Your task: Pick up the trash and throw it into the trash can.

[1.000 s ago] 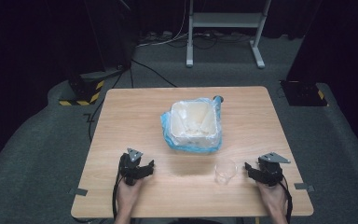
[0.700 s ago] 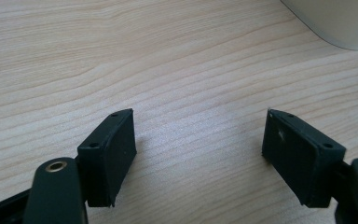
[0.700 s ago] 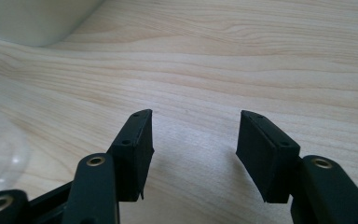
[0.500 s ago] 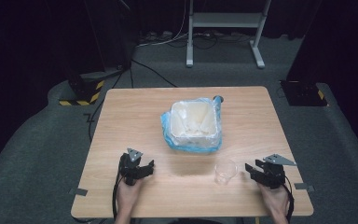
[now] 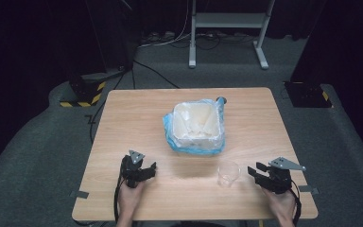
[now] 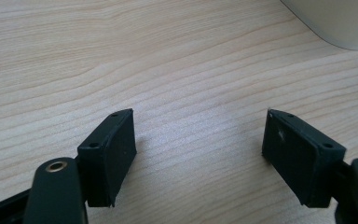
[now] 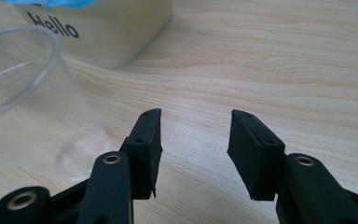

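Overhead view; two low claw close-ups

Count, one table point(image 5: 123, 123): one clear plastic cup point(image 5: 228, 173), near right; one cream tub point(image 5: 196, 124) at centre, lined with one blue bag point(image 5: 170, 137). Two tongs: left tongs point(image 5: 147, 170), right tongs point(image 5: 254, 170).

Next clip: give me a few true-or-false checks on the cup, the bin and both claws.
1. The cup stands between the right claw and the left claw. True.
2. The right claw grips the cup. False: nothing is between its jaws; the cup is beside it.
3. The bin has a blue bag in it. True.
4. The left claw is shut. False: it is open over bare table.
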